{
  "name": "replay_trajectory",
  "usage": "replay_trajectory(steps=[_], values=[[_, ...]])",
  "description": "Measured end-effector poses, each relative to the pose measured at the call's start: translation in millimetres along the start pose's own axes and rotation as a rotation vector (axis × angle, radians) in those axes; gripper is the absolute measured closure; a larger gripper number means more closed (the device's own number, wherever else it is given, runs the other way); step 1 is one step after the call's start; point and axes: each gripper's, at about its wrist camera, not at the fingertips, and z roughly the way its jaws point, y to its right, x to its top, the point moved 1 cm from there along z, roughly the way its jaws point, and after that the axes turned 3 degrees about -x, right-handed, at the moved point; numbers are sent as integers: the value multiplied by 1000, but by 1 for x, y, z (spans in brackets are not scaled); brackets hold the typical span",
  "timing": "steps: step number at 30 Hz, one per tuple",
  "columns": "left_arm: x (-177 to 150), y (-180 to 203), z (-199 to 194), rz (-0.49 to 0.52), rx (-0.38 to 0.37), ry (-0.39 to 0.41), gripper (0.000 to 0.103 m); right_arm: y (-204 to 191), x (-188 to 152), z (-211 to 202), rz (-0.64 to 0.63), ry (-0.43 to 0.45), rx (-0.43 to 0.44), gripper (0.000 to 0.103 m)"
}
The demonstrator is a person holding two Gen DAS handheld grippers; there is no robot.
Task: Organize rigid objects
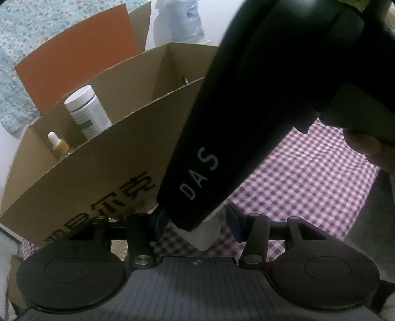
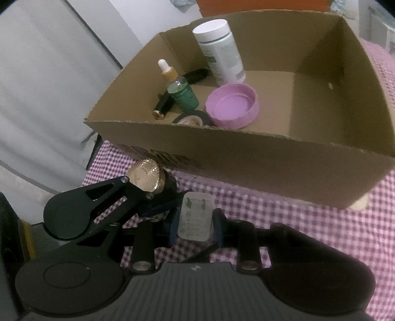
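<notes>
My right gripper (image 2: 195, 222) is shut on a small white charger plug (image 2: 195, 219), just above the checked cloth in front of a cardboard box (image 2: 246, 153). In the left wrist view my left gripper (image 1: 196, 222) stands open around that white plug (image 1: 205, 234), with the right gripper's black body (image 1: 246, 111) over it. My left gripper (image 2: 148, 207) also shows at the left of the right wrist view. The box holds a white pill bottle (image 2: 219, 51), a green dropper bottle (image 2: 180, 89), a purple lid (image 2: 233, 106), a black tube (image 2: 164, 106) and a tape roll (image 2: 192, 119).
A jar with a gold ribbed cap (image 2: 148, 176) stands on the purple checked cloth (image 2: 296, 222) beside the box's front wall. An orange flap (image 1: 79, 54) rises behind the box. A plastic water bottle (image 1: 182, 19) stands beyond it. A white panel (image 2: 49, 74) lies left.
</notes>
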Motion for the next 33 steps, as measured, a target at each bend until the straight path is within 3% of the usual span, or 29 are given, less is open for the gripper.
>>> replay_trajectory(steps=[16, 33], values=[[-10, -14, 12, -73, -27, -38, 57, 10, 6, 14, 126, -42, 65, 65], [1, -21, 8, -92, -38, -32, 59, 7, 2, 5, 118, -15, 64, 66]])
